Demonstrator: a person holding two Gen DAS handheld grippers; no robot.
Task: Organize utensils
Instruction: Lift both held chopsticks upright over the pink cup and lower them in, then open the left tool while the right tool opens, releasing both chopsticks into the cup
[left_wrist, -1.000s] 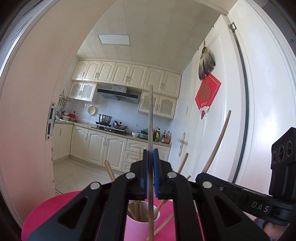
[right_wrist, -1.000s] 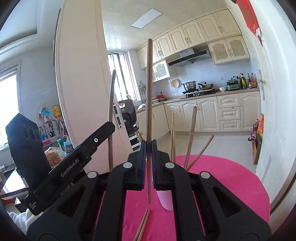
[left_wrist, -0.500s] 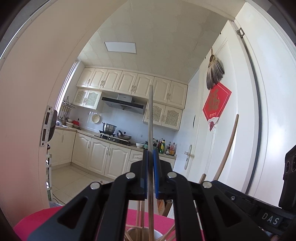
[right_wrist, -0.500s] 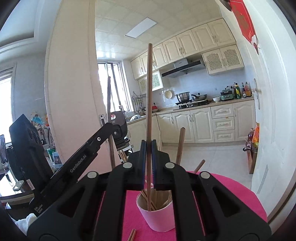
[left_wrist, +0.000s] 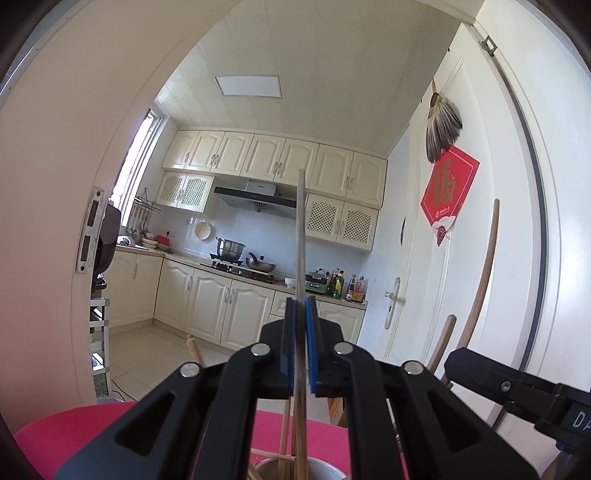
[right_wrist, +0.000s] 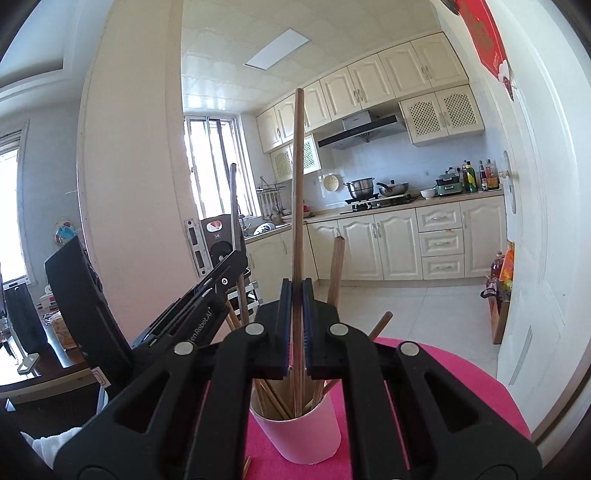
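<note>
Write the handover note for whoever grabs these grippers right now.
Left gripper: shut on a grey chopstick, upright, lower end inside the cup.
Right gripper: shut on a brown chopstick, upright, tip down in the same pink cup on the pink table.
Done: several chopsticks already stand in the cup.
Left: release both; a loose chopstick lies by the cup base.

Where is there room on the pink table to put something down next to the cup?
Bare pink tabletop shows right of the pink cup, out to the table's round edge. In the left wrist view, more bare pink lies left of the cup. The cup's mouth is crowded with chopsticks, and both grippers hold a chopstick over it. A chopstick lies by its base.
</note>
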